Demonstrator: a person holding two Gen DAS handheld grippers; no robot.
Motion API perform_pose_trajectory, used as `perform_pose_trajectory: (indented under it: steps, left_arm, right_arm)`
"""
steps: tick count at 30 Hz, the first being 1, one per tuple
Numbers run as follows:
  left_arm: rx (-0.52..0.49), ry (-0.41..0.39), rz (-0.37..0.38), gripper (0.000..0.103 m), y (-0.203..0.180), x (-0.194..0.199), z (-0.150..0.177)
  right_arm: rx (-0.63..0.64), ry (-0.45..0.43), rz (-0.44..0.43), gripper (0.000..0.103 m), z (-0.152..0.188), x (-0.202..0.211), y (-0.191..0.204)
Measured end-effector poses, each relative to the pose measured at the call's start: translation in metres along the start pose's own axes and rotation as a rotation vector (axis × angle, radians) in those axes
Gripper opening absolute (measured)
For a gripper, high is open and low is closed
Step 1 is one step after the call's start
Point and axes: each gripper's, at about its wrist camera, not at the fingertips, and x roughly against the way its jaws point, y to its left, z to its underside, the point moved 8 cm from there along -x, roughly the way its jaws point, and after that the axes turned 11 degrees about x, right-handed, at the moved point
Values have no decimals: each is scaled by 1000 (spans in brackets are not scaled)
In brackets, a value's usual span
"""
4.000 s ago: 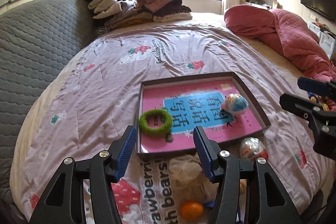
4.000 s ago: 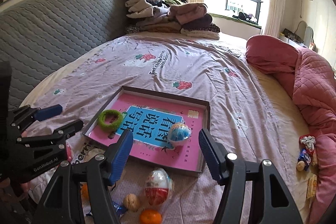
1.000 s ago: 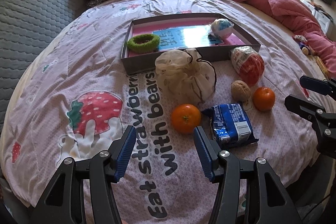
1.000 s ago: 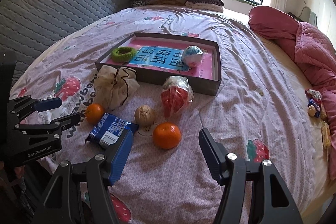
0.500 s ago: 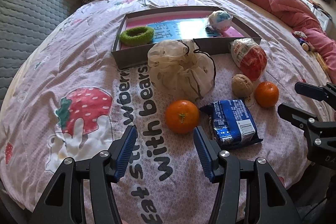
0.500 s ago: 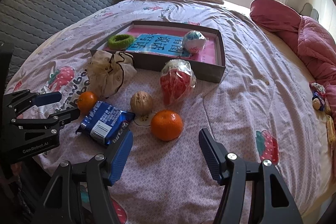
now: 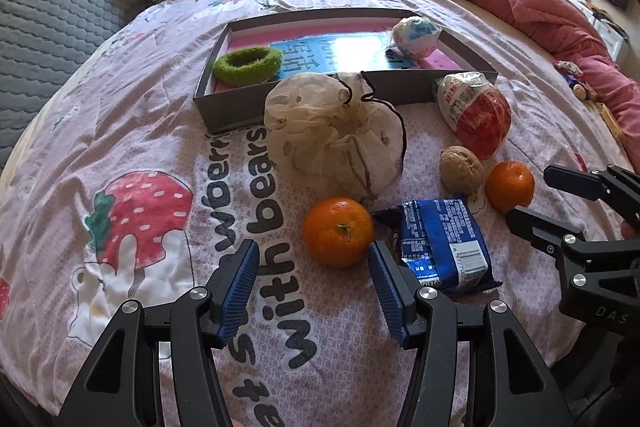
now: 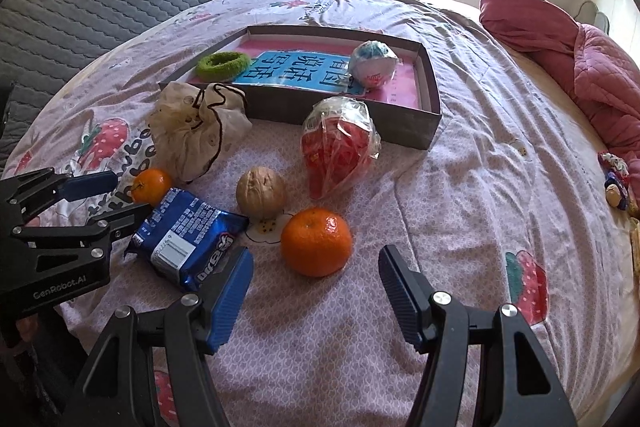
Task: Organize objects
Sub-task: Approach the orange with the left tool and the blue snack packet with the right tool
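Tidying the loose items into the shallow grey box (image 7: 224,115) looks like the job, and the step in hand reads as two pickups at once.

Starting at the left, the left claw (image 7: 312,291) stands with its blue pads apart and nothing between them, hanging over the bedsheet (image 7: 120,131) just near of the left mandarin (image 7: 338,231). To do this well, shift it slightly right so the fruit sits centred between the pads, not against the right one. The cream drawstring pouch (image 7: 336,135) lies just beyond, so come down without snagging its black cord.

Next rightward, the blue biscuit packet (image 8: 188,239) touches or nearly touches that mandarin; a close from the sides should avoid pinching its wrapper. The walnut (image 8: 261,193) and the wrapped red-and-white egg toy (image 8: 340,147) lie farther back.

The right claw (image 8: 316,291), also spread and empty, lines up on the right mandarin (image 8: 316,242), which looks well centred already. Squeeze gently: round fruit may roll on soft bedding.

Inside the box, the green ring (image 8: 223,65) and a wrapped ball (image 8: 373,63) leave bare middle space for both.
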Motion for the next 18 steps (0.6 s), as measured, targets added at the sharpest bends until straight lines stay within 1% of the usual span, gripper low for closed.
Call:
perform_pose_trajectory:
  steps: [5, 13, 18]
  left_arm:
    - [3, -7, 15, 58, -2, -2, -4]
    - [15, 4, 41, 58, -5, -9, -7]
    - [17, 6, 40, 58, -6, -14, -9]
  right_arm:
    - [-3, 3, 12, 65, -1, -6, -1]
    - [10, 14, 30, 65, -2, -20, -2]
    - [6, 7, 28, 64, -4, -24, -3]
